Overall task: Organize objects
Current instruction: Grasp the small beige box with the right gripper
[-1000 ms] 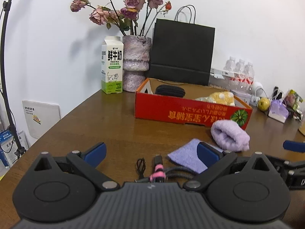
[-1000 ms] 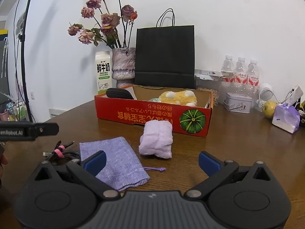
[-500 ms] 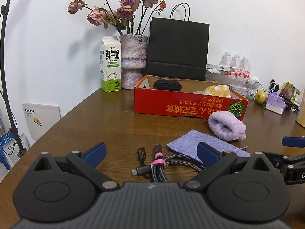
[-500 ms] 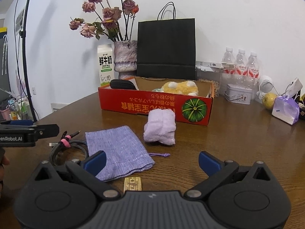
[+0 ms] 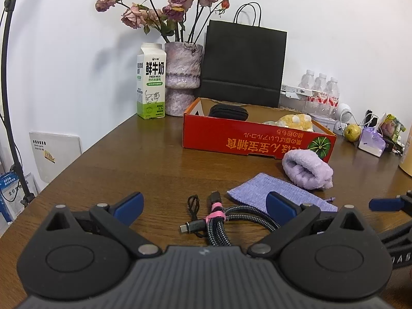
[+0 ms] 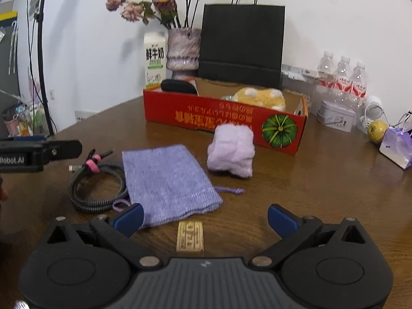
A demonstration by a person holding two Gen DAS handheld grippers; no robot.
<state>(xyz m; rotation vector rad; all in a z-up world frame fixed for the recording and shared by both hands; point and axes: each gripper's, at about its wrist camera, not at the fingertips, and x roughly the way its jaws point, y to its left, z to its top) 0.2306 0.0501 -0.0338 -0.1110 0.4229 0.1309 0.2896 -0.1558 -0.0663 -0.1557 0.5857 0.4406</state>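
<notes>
A braided cable [image 5: 216, 219] bound with a pink tie lies coiled on the brown table, framed by the fingers of my left gripper [image 5: 204, 204], which is open and touches nothing. To its right lies a flat purple pouch [image 6: 167, 182], and beyond that a rolled lilac towel [image 6: 231, 152] in front of the red box [image 6: 224, 118]. My right gripper [image 6: 205, 217] hovers over the pouch's near corner and a small tan block [image 6: 190, 235]. Its jaws are wide and closing, with no pad touching anything. The box holds a black case [image 5: 228, 110] and a yellow plush [image 5: 296, 122].
A milk carton [image 5: 151, 82], a vase of dried roses [image 5: 182, 77] and a black paper bag [image 5: 243, 67] stand behind the box. Water bottles [image 6: 342, 77], a tin [image 6: 336, 118], a yellow fruit [image 6: 377, 131] and a purple packet [image 6: 396, 149] crowd the back right. The table edge runs along the left.
The right wrist view has tipped downward, bringing the tan block and the pouch's near edge into sight. The left view has drawn back a little, showing more of the cable.
</notes>
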